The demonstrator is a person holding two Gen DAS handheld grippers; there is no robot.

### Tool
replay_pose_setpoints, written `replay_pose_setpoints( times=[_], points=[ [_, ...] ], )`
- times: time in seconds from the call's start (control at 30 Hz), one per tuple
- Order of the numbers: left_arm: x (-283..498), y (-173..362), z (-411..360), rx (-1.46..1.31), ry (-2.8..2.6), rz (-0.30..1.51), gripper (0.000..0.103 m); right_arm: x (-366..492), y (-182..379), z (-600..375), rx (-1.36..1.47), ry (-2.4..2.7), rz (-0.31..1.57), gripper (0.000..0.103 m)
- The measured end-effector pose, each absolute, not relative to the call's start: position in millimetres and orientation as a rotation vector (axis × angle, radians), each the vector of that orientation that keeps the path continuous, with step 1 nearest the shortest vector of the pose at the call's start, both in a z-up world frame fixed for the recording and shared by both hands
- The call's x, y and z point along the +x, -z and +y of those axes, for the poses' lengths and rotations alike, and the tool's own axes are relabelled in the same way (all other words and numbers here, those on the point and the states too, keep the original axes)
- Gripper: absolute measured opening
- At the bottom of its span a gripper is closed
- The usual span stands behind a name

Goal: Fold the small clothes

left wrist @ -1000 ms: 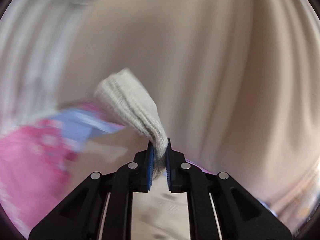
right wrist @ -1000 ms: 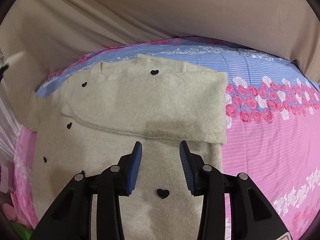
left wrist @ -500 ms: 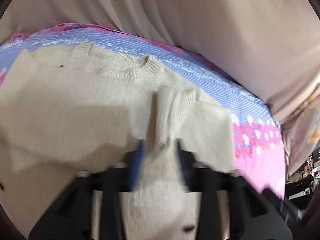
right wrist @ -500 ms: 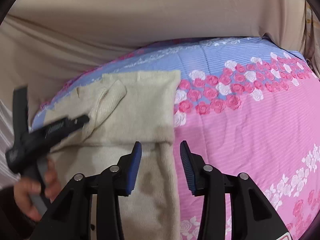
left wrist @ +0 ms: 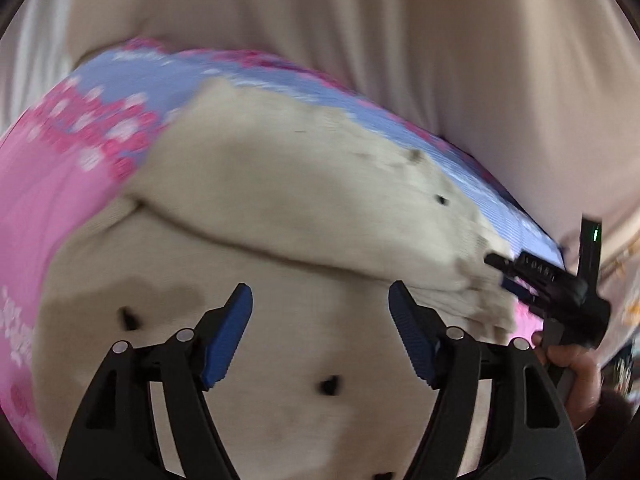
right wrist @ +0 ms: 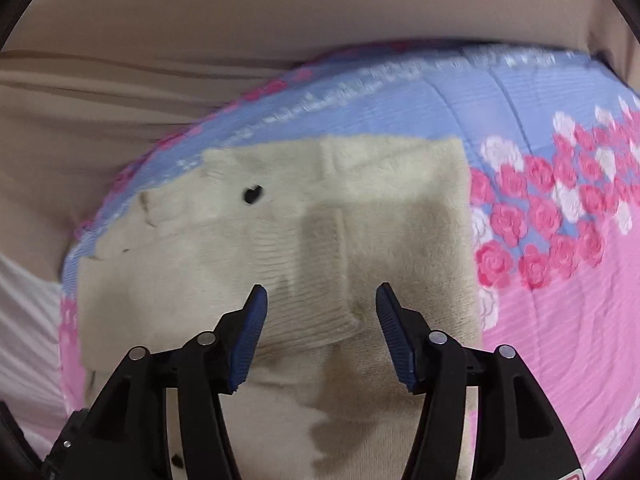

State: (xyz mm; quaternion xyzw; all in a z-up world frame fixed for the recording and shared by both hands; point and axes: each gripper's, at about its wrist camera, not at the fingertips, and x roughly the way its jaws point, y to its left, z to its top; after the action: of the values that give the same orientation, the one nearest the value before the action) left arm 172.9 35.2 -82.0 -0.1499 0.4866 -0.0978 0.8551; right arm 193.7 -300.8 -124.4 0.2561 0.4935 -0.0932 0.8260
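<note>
A pink and blue floral bedsheet (right wrist: 560, 320) lay before beige curtains (right wrist: 280, 20). The cream sweater (right wrist: 380, 208) lay on it, sleeves folded across. Above the sweater, the left tool (left wrist: 320, 332) and right tool (right wrist: 318, 332) had just been opening, spread, holding nothing.

Sweater (right wrist: 360, 216) lies on bedspread (right wrist: 552, 320), both sleeves folded across chest. Curtain (right wrist: 280, 40) hangs behind bed. My left gripper (left wrist: 320, 332) over sweater body, below folded sleeve. My right gripper (right wrist: 318, 330) over sleeve cuff (right wrist: 316, 312), near sweater's right edge. In left view, right gripper sits far right, beside sweater edge.
</note>
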Motion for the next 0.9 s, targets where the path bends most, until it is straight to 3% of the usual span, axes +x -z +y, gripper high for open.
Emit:
replay_pose_setpoints(
  times=[0.03,0.07,0.3,0.47,0.6,0.63,0.67,0.7,0.73,0.9],
  points=[
    [175,86,44,-0.340,0.193,1.031,0.068,196,132,-300,0.562,0.179,1.072,0.026],
    [176,90,50,-0.360,0.175,1.036,0.068,200,137,-296,0.589,0.131,1.086,0.008],
    [197,101,101,-0.569,0.085,1.015,0.069,177,63,-315,0.567,0.117,0.825,0.009],
    [227,137,136,-0.833,0.033,1.067,0.069,181,111,-334,0.511,0.175,0.990,0.010],
    [239,155,149,-1.008,-0.012,1.071,0.068,173,115,-332,0.534,0.169,0.971,0.011],
    [240,157,150,-1.032,-0.023,1.066,0.063,173,114,-331,0.527,0.172,0.968,0.011],
    [240,157,150,-1.036,-0.031,1.064,0.050,170,112,-331,0.523,0.170,0.961,0.011],
    [241,156,152,-1.017,-0.045,1.060,0.026,170,111,-330,0.525,0.168,0.951,0.011],
    [241,155,154,-1.004,-0.057,1.047,0.019,167,111,-332,0.534,0.166,0.939,0.012],
    [232,160,170,-1.008,-0.141,1.015,0.016,154,132,-330,0.478,0.169,1.007,0.013]
  ],
)
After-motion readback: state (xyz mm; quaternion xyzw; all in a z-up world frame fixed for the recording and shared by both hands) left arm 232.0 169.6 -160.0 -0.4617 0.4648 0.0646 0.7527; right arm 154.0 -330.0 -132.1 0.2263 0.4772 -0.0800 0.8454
